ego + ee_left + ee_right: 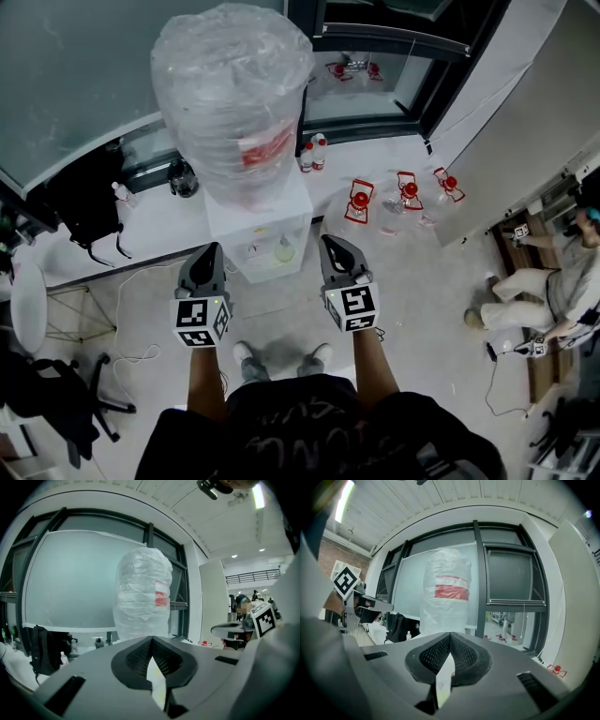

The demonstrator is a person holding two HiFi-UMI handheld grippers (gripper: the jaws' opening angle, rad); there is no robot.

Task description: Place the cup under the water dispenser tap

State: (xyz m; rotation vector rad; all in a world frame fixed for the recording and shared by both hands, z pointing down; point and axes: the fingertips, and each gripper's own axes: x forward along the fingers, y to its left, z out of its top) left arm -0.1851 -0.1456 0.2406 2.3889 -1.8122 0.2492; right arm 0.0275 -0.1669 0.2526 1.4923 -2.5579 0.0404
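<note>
The white water dispenser [258, 225] stands by the window with a plastic-wrapped bottle [234, 94] on top. A small pale cup [285, 249] sits in its front recess. My left gripper [212, 249] is shut and empty, just left of the dispenser's front. My right gripper [328, 241] is shut and empty, just right of it. In the left gripper view the left gripper [151, 639] points at the wrapped bottle [143, 592], its jaws meeting. In the right gripper view the right gripper [450, 634] does the same toward the bottle [446, 592]. The jaws hide the cup in both gripper views.
Red-handled bottle caps or racks [359, 200] lie on the floor right of the dispenser. Small bottles [313, 153] stand on the window ledge, a black bag [89, 202] hangs at the left. An office chair [47, 394] is at lower left, a seated person [544, 291] at right.
</note>
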